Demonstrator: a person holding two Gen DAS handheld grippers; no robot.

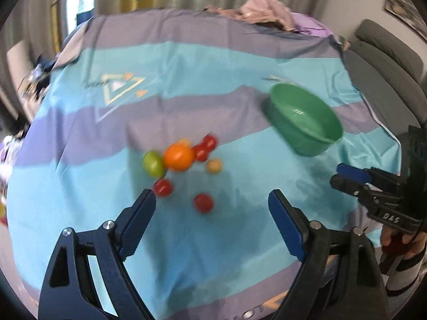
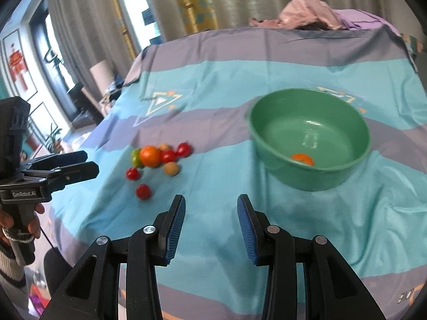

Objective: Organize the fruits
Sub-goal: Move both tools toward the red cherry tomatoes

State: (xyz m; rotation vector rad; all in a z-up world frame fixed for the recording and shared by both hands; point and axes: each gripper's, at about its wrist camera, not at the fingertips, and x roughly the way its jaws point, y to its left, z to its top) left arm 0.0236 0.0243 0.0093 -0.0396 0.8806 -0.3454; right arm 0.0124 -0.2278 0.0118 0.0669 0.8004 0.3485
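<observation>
Left gripper (image 1: 212,198) wide, just short of fruits (image 1: 178,157); right gripper (image 2: 210,204) apart, empty, near bowl (image 2: 333,178).

1. The right gripper (image 1: 344,177), seen from the left wrist camera, has white letters "DAS" on its black body.
2. The left gripper (image 2: 89,164), seen from the right wrist camera, has "GenRobot.AI" on its black body.
</observation>
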